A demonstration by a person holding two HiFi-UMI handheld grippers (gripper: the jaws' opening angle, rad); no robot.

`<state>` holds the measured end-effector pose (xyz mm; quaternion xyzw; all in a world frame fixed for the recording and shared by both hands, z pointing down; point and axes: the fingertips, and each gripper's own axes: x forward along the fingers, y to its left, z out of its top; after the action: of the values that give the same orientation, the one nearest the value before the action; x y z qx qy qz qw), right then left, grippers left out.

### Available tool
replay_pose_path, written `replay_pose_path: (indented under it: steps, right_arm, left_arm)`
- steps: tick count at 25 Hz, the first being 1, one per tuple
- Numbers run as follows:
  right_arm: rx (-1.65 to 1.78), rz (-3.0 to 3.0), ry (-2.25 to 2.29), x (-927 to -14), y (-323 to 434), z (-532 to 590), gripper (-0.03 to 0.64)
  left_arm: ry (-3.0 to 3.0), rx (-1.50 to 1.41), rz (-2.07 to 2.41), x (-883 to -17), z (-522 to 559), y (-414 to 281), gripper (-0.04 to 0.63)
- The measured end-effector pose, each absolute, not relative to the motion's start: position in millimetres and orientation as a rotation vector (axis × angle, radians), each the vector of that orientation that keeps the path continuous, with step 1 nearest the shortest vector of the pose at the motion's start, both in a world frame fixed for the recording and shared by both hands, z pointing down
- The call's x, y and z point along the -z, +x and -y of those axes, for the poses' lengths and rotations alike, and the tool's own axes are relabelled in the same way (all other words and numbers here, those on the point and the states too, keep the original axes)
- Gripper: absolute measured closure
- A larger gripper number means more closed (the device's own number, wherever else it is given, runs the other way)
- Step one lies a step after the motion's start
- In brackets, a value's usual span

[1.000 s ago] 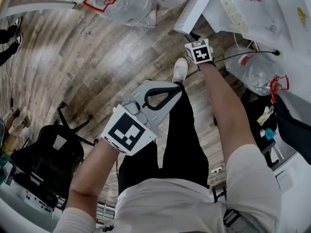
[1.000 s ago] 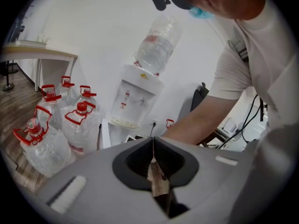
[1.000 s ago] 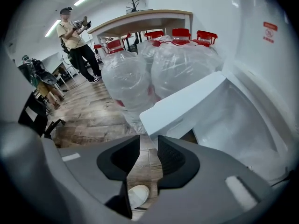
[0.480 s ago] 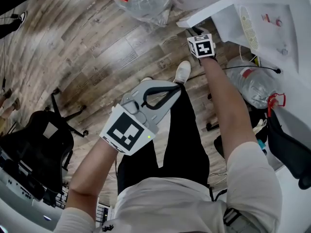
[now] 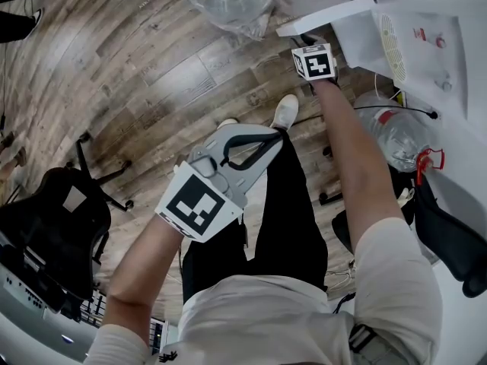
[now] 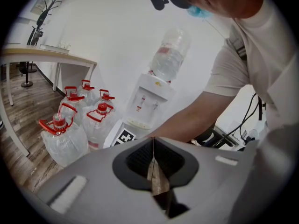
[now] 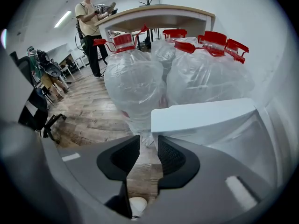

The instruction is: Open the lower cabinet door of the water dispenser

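R hand-held gripper is stretched out low at the water dispenser. Its jaws stand a narrow gap apart w/ nothing clamped; only floor and a white shoe show through the gap. The lower cabinet door is swung out from the dispenser body. Its near corner sits right at the jaw tips, slightly to the R jaw's side; can't tell if it touches. Beyond the door, straight ahead of this hand-held gripper, are clear water jugs w/ red caps, and behind them a desk. A person stands far off to its left.

L hand-held gripper hangs back near the person's legs, well apart from the door, jaws pressed together and empty. In its own view, the dispenser w/ an upturned bottle on top is ahead, w/ more jugs to the left of it. A black chair stands on the wood floor, off to the L hand-held gripper's left.
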<state>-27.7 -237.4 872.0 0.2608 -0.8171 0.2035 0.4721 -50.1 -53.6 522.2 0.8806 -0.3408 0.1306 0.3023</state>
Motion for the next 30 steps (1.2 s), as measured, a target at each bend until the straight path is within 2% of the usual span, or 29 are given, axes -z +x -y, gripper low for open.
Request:
replay_pose_path:
  steps: [8,17,24,30]
  right_arm:
    - [-0.516,2.001,0.681,-853.4,-16.0,226.2,0.497]
    - [-0.567,2.025,0.750,-786.0,20.5,182.1,0.499]
    - [-0.642,2.085,0.916,-699.1,56.2,136.6,0.580]
    - [-0.646,2.143,0.946,-607.9,66.3,68.4,0.612]
  left_arm:
    - [2.376,-0.360,0.866,-510.4,48.6,-45.8,0.535]
    - [2.527,-0.388,0.738,-462.0,29.9,-23.9,0.535]
    - [2.605,-0.425,0.595,-419.2,-3.0,-6.0,0.535]
    - [2.646,-0.443,0.503,-380.7,-38.5,-2.6,0.537]
